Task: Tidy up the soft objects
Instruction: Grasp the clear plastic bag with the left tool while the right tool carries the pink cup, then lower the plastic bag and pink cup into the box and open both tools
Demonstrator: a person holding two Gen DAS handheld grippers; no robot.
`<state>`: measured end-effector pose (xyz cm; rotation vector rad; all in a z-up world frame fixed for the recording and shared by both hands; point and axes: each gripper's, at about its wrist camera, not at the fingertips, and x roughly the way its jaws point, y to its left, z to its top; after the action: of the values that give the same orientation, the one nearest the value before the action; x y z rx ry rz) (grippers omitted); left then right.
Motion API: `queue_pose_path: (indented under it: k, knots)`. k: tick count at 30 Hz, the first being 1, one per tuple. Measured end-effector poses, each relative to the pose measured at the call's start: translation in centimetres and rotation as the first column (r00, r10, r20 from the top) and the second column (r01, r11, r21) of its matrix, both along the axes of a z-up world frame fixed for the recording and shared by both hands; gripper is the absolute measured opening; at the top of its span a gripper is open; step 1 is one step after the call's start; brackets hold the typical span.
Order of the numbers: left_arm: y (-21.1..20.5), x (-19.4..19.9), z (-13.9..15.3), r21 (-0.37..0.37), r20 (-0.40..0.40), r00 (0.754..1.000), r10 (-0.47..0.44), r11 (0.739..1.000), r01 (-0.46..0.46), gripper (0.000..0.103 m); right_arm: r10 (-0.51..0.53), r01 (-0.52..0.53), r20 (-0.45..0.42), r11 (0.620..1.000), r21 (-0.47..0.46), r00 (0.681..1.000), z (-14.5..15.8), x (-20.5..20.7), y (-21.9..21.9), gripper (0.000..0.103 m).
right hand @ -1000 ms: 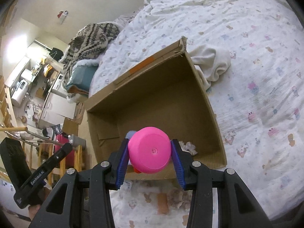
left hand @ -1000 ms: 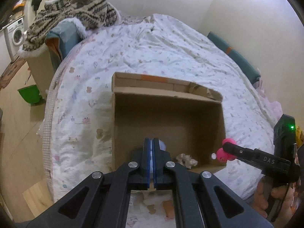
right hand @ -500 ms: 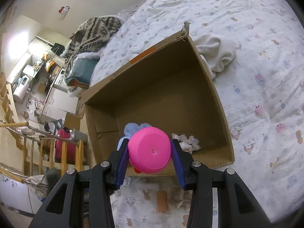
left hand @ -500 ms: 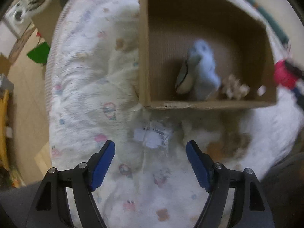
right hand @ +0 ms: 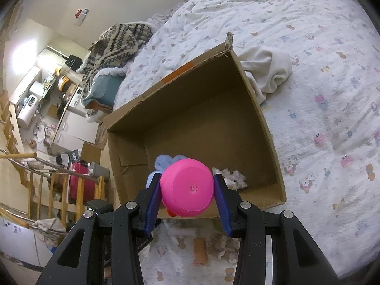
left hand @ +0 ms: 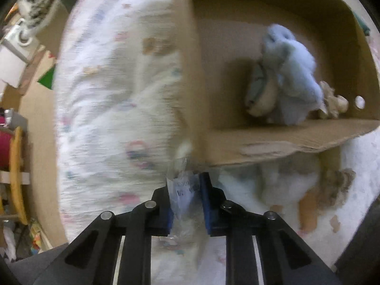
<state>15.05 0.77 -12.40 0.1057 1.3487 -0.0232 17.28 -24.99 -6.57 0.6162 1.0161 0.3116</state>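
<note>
The printed quilt [right hand: 332,76] spreads wide and mostly bare beyond the open cardboard box [right hand: 256,109], which lies near the bed's edge with a cream cloth [right hand: 268,71] bunched against its far outside corner and a blue plush toy [left hand: 292,71] and a crumpled beige scrap [left hand: 332,99] against its near wall. Over that wall the right gripper [right hand: 187,197] hangs, clamped on a pink round toy [right hand: 186,187]. The left gripper [left hand: 186,201], just outside the box's near corner, is closing on a clear plastic bag [left hand: 184,190] whose white label is too blurred to read.
</note>
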Motion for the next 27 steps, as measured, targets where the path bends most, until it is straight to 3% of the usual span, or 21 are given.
queue_pose_path:
  k: [4,11,14,20,27]
  knots:
    - [2.3,-0.3,0.9,0.018,0.022,0.996,0.081,0.996,-0.082,0.014,-0.001,0.001,-0.001,1.000,-0.001,1.000,-0.1,0.0,-0.1,0.045]
    - [4.7,-2.2,7.5,-0.086,0.178,0.972,0.152,0.987,-0.139,0.011,-0.006,0.006,0.002,1.000,0.003,1.000,0.0,-0.1,-0.1,0.045]
    - [4.2,-2.4,10.7,-0.081,0.252,0.955,0.155,0.987,-0.138,0.011,-0.004,0.004,0.007,1.000,-0.006,1.000,0.1,-0.1,0.0,0.045]
    - [1.4,-1.0,15.2,-0.152,0.322,0.936,0.140,0.984,-0.095,0.011,-0.013,0.013,0.009,0.999,-0.033,1.000,0.0,-0.2,0.1,0.045]
    - [-1.7,2.2,16.0,-0.147,0.355,0.933,0.066,0.989,-0.014,0.011,-0.020,0.020,-0.008,0.998,-0.067,1.000,-0.6,0.2,0.3,0.045]
